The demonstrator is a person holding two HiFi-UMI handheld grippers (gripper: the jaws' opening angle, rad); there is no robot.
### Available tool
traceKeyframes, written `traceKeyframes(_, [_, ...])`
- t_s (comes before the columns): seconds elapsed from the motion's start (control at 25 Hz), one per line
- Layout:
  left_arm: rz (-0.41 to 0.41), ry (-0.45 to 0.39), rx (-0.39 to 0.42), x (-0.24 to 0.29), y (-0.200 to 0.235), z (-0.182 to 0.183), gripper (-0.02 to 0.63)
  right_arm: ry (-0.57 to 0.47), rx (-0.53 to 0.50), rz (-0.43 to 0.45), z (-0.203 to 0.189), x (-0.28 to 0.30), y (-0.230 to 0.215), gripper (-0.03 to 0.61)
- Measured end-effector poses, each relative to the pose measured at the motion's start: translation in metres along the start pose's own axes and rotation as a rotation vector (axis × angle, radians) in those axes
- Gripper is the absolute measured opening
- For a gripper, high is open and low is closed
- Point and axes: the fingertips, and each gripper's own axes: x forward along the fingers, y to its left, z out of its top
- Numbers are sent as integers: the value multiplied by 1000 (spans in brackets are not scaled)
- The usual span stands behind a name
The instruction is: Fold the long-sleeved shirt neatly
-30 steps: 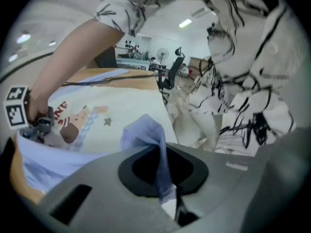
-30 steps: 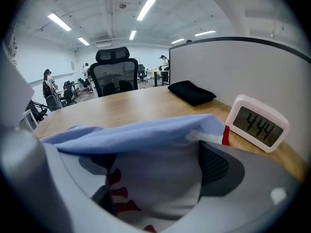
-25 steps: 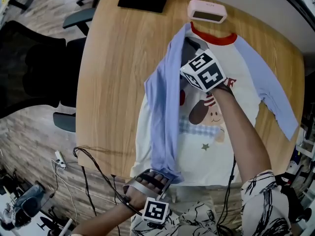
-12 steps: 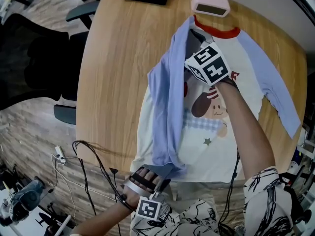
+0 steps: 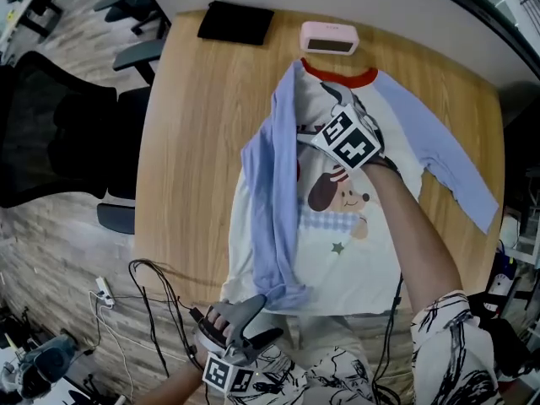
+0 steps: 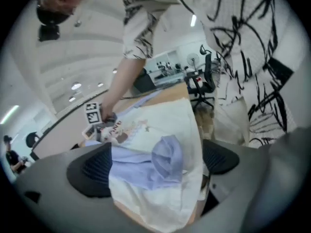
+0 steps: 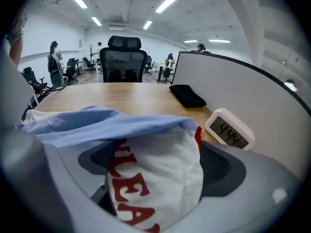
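Long-sleeved shirt [image 5: 354,243]: lies front-up on the wooden table [image 5: 194,142], collar toward the pink clock [image 5: 329,37], with one blue sleeve [image 5: 274,209] folded down over the body to the hem and the other stretched out flat. Left gripper [image 5: 263,317]: hangs just off the hem at the table's near edge, jaws opening wide, cuff showing between them but unpressed. Right gripper [image 5: 336,106]: pinches a bunch of white chest cloth just below the collar.
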Motion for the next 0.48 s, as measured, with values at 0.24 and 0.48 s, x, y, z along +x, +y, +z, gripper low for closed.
traceKeyframes(0.24, [368, -178, 59, -73, 107, 61, 4, -60, 58, -120, -18, -88, -9, 473])
traceKeyframes(0.48, [335, -446, 27, -95, 181, 148, 2, -355, 307, -307, -17, -238, -10, 281])
